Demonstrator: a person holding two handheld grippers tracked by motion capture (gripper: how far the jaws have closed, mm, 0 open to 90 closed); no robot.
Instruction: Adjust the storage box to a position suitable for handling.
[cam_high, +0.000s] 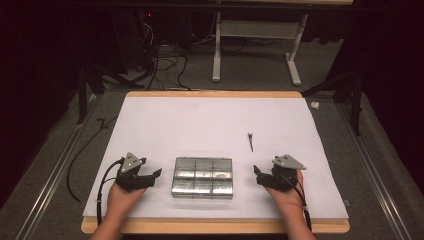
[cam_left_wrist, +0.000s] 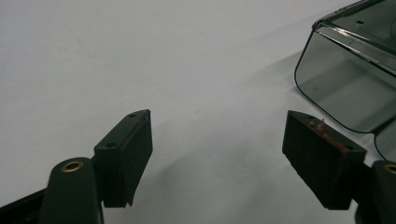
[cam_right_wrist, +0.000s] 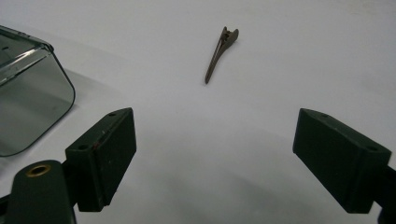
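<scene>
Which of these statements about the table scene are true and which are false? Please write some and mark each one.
1. The clear compartment box lies between the two hand-held grippers. True.
2. The left hand-held gripper is shut on the box. False: its jaws stand open, apart from the box.
3. The small dark clip lies inside the box. False: it lies on the white sheet, beyond the box.
4. The right hand-held gripper holds nothing. True.

A compartment box (cam_high: 202, 177) sits between both grippers (on the table (cam_high: 200, 120)), a clip (cam_high: 250, 141) behind its right.
</scene>
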